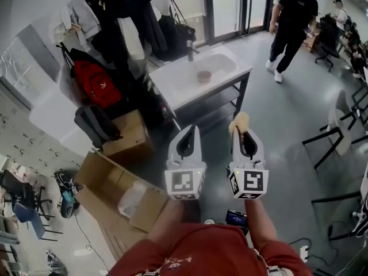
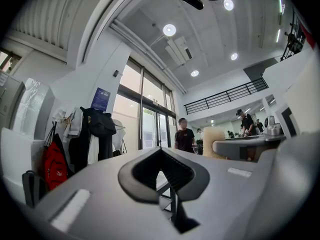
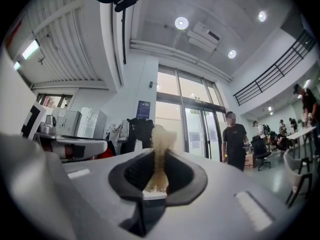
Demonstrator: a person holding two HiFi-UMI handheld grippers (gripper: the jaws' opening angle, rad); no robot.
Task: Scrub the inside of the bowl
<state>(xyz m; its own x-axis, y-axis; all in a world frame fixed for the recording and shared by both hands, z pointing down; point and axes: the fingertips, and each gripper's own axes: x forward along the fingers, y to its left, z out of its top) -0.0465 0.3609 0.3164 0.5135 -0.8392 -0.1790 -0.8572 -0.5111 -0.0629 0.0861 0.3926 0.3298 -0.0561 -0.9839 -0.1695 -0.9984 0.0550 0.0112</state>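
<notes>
A brownish bowl sits in the white sink of a metal stand, well ahead of both grippers. My right gripper is shut on a pale yellow sponge. In the right gripper view the sponge sticks up between the pressed jaws of that gripper. My left gripper is held beside it, level with it and shut with nothing in it. The left gripper view shows this gripper with its jaws together, and the sponge off to the right. Both grippers are held in the air, far from the bowl.
A faucet stands at the sink's back edge. Left of the stand are a coat rack with dark clothes, a red backpack and open cardboard boxes. A person in black walks at the far right. Chairs stand on the right.
</notes>
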